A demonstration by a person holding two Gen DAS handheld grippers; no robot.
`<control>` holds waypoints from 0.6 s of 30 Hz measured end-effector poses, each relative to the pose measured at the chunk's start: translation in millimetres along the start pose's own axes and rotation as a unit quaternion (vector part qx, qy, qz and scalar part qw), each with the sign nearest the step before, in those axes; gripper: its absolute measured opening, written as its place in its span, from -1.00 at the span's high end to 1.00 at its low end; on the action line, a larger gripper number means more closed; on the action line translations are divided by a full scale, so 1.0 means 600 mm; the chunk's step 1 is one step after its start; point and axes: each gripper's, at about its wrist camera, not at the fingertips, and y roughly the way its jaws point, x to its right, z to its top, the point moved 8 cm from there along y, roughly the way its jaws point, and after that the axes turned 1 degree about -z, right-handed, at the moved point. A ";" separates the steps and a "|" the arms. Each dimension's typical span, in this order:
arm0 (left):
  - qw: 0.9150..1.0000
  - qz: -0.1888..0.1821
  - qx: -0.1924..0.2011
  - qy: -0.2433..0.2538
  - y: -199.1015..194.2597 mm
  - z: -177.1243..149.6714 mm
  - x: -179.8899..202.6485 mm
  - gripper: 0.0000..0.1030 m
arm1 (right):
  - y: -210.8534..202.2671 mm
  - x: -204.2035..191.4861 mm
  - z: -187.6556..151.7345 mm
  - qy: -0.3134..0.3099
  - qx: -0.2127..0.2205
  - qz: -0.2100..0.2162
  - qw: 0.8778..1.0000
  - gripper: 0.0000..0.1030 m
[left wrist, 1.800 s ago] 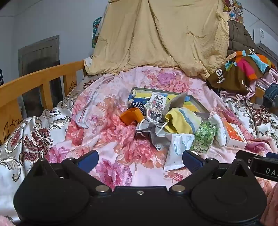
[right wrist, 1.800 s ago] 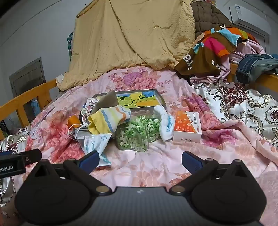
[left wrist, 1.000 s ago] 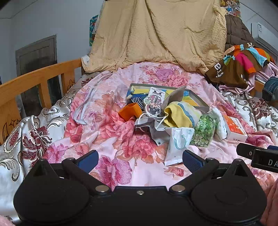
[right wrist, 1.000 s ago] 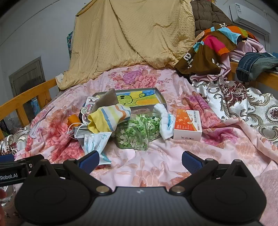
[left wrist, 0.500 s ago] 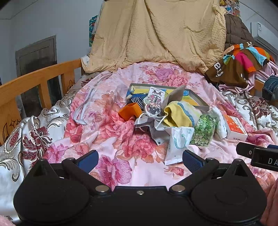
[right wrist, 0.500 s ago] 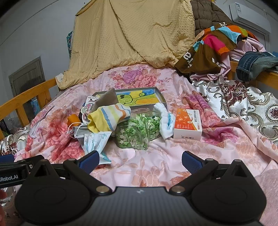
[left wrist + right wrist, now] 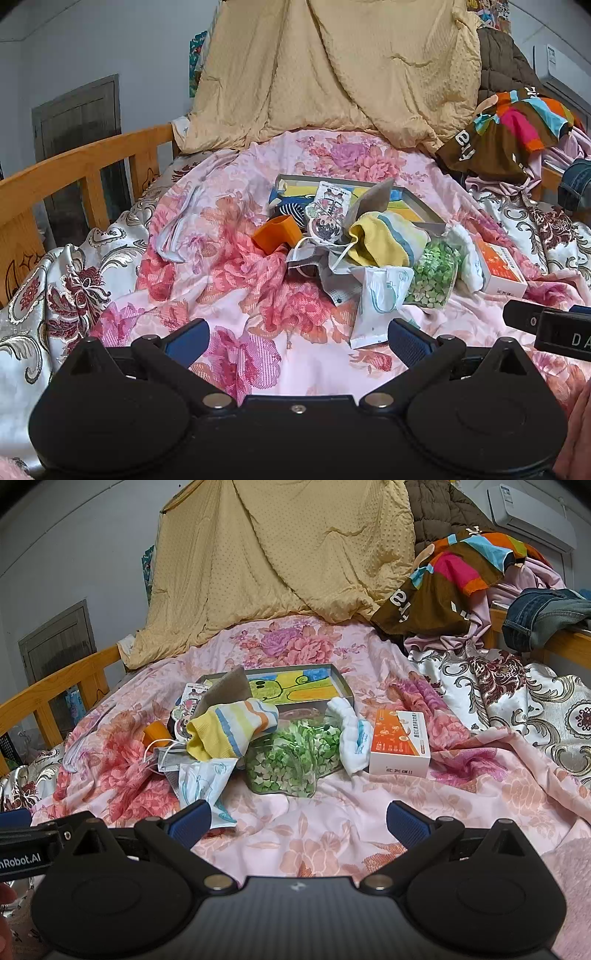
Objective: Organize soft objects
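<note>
Since half a second ago I see almost nothing changed: both my left tongs and right tongs still hover released over the floral bed. The striped sock (yellow, crumpled) lies atop the clutter beside the tray, touching the green-filled bag.
</note>
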 end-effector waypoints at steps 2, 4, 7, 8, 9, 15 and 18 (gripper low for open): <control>1.000 0.000 0.000 0.001 0.001 -0.001 0.000 -0.99 | 0.000 0.000 0.000 0.000 0.000 0.000 1.000 -1.00; 1.000 0.000 -0.001 0.000 0.001 -0.002 -0.001 -0.99 | 0.001 0.000 0.000 0.000 0.000 0.000 1.000 -1.00; 1.000 0.000 -0.001 0.000 0.001 -0.002 -0.001 -0.99 | 0.001 0.000 0.000 0.000 0.000 0.000 1.000 -1.00; 1.000 0.000 0.000 0.000 0.001 -0.001 0.000 -0.99 | 0.001 0.000 -0.001 0.000 -0.001 0.000 1.000 -1.00; 1.000 0.000 -0.001 0.000 0.001 -0.002 0.000 -0.99 | 0.001 0.000 -0.001 0.000 -0.001 0.000 1.000 -1.00; 1.000 0.001 -0.001 0.001 0.001 -0.002 0.001 -0.99 | 0.000 0.001 -0.001 0.000 -0.001 0.000 1.000 -1.00; 1.000 0.001 -0.001 0.001 0.002 -0.003 0.002 -0.99 | 0.001 0.001 -0.001 0.001 -0.001 0.000 1.000 -1.00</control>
